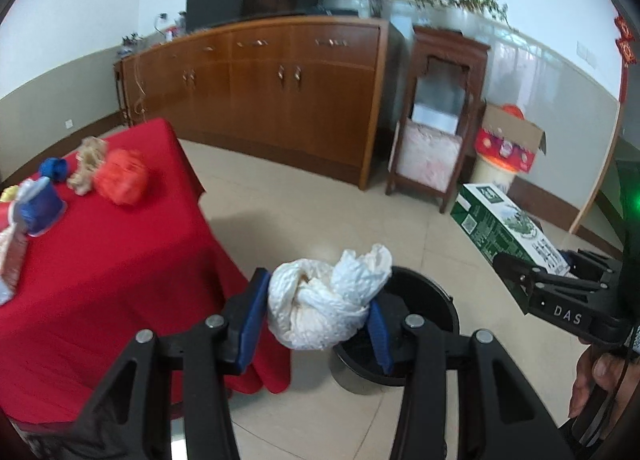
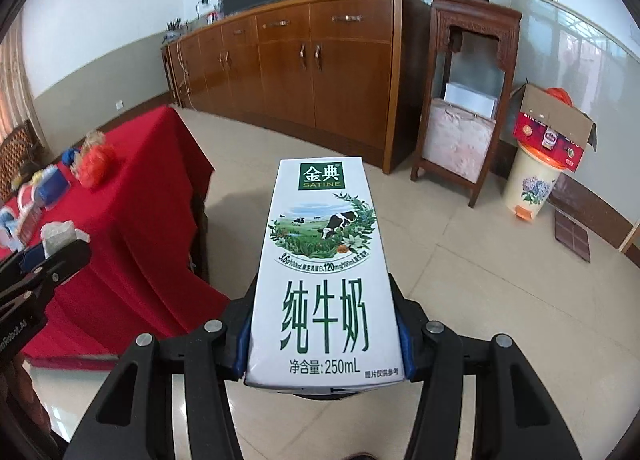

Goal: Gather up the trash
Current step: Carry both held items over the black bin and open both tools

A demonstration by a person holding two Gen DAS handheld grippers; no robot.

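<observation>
From the left wrist view, the left gripper has its jaws pinching a crumpled white paper wad at lower centre of the frame, right over the near rim of a black bin standing on the tiled floor. At the left of the frame the red tabletop carries more rubbish: an orange-red crumpled ball, a beige scrap, a blue cap and a blue cup. At the right edge the right gripper shows from the side, with its carton poking past it.

From the right wrist view, the right gripper has its jaws pressed against the two sides of a milk carton, which fills the middle of the frame, held out over the floor; a dark curved edge just under its base may be the bin, though I cannot tell.

The step looks like dropping both into the bin. To do it well, I'd carry the wad further in over the mouth before spreading the jaws, since it hangs at the rim and could snag on a pad. The carton should be centred and tipped nose-down before release.
</observation>
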